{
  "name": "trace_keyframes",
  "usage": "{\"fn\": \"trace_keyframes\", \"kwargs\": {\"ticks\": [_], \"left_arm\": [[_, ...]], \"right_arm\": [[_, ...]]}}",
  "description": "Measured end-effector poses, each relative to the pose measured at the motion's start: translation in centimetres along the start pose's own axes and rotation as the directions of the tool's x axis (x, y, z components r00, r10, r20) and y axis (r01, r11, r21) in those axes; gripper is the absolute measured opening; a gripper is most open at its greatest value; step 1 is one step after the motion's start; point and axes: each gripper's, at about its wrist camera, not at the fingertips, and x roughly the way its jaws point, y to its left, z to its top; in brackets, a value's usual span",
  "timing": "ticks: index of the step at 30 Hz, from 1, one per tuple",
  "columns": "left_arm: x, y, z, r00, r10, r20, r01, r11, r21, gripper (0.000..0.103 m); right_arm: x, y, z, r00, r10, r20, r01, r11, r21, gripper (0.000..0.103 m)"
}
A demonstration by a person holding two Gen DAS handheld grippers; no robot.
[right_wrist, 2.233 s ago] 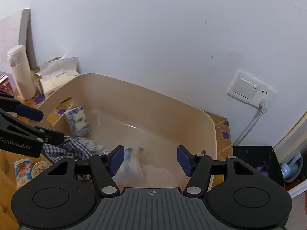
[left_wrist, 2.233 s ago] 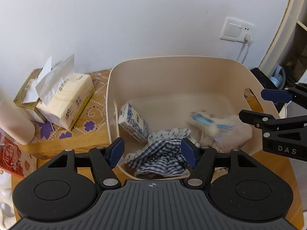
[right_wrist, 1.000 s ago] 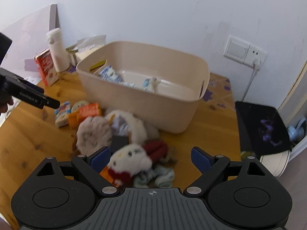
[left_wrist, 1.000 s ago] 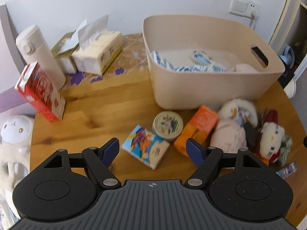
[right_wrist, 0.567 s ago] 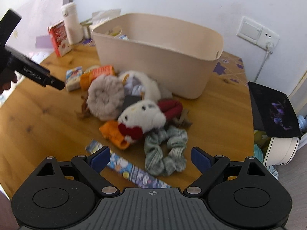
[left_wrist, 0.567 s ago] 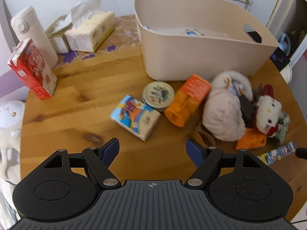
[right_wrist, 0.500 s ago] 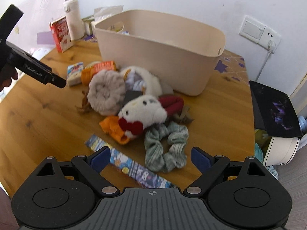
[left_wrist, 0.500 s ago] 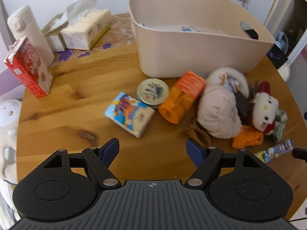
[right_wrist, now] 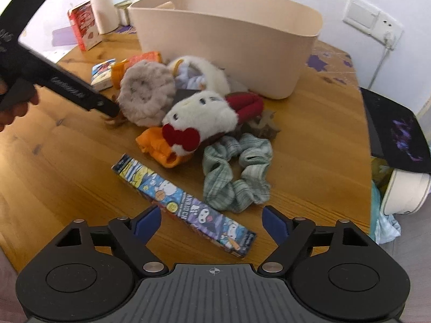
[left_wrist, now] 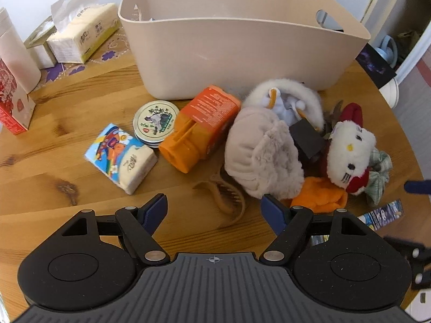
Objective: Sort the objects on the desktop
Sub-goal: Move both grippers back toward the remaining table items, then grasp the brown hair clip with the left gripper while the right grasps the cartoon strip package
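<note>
Fingers (left_wrist: 155, 210) of left gripper (left_wrist: 214, 206) spread wide, empty, above brown plastic hair claw (left_wrist: 225, 197). Right gripper (right_wrist: 212, 219) likewise, straddling long cartoon-printed box (right_wrist: 183, 206) on wooden bench (right_wrist: 309, 140). Beige plastic tub (left_wrist: 242, 37) beyond fingers, likely destination.

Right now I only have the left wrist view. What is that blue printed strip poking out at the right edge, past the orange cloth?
Observer: A long cartoon-printed box, flat on the table, running between the right gripper's fingers.
Operator: Is it gripped?
Observer: No. The jaws stand wide apart and nothing is pinched.
Operator: And the green fabric behind the white plush?
Observer: A whole green scrunchie, lying close beside the box.
</note>
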Motion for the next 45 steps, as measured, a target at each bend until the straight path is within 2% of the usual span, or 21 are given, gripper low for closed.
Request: {"fn": "trace_keyframes", "kwargs": {"ticks": [2, 4, 7, 18, 20, 25, 27, 38, 41, 43, 44, 45], "left_arm": [[0.5, 0.0, 0.1, 1.0, 0.001, -0.013, -0.001, 1.0, -0.014, 0.078], [0.9, 0.0, 0.2, 1.0, 0.007, -0.022, -0.008, 1.0, -0.028, 0.078], [1.5, 0.2, 0.2, 0.999, 0.014, -0.038, -0.015, 1.0, -0.028, 0.078], [2.1, 0.8, 0.2, 0.999, -0.007, -0.043, 0.006, 1.0, -0.02, 0.075], [2.1, 0.8, 0.2, 0.999, -0.01, -0.037, 0.009, 1.0, -0.009, 0.068], [2.0, 0.8, 0.3, 0.999, -0.016, -0.036, 0.016, 1.0, 0.004, 0.054], [1.9, 0.8, 0.3, 0.999, -0.014, -0.038, 0.014, 1.0, 0.001, 0.048], [1.5, 0.9, -0.2, 0.999, -0.011, -0.035, 0.011, 1.0, 0.006, 0.032], [1.3, 0.7, -0.5, 0.999, -0.008, -0.032, 0.009, 1.0, 0.012, 0.03], [1.1, 0.6, -0.8, 1.0, -0.001, -0.031, 0.002, 1.0, 0.018, 0.022], [1.1, 0.5, -1.0, 0.999, 0.008, -0.031, -0.007, 1.0, 0.024, 0.013], [1.1, 0.5, -1.0, 0.999, 0.012, -0.034, -0.011, 1.0, 0.029, 0.011]], "right_arm": [[0.4, 0.1, 0.0, 1.0, 0.014, -0.016, -0.014, 1.0, -0.009, 0.083], [0.9, 0.1, 0.1, 0.999, 0.025, -0.032, -0.026, 1.0, -0.011, 0.075], [1.7, -0.1, 0.2, 0.998, 0.028, -0.053, -0.028, 1.0, -0.004, 0.069], [3.2, 0.7, 0.4, 0.995, 0.06, -0.082, -0.062, 0.998, -0.02, 0.058], [3.3, 1.1, 0.6, 0.995, 0.068, -0.079, -0.07, 0.997, -0.022, 0.057], [3.4, 2.0, 0.8, 0.994, 0.081, -0.072, -0.084, 0.996, -0.03, 0.045], [3.3, 2.2, 0.7, 0.994, 0.086, -0.073, -0.088, 0.996, -0.03, 0.044], [2.8, 2.7, -0.7, 0.992, 0.099, -0.077, -0.1, 0.995, -0.013, 0.044], [2.6, 2.9, -0.7, 0.992, 0.099, -0.072, -0.101, 0.995, -0.012, 0.034], [2.5, 3.0, -0.9, 0.993, 0.097, -0.066, -0.098, 0.995, -0.013, 0.031], [2.5, 3.1, -1.0, 0.993, 0.098, -0.064, -0.1, 0.995, -0.016, 0.03], [2.6, 3.2, -0.7, 0.993, 0.102, -0.063, -0.103, 0.994, -0.02, 0.027]]}}
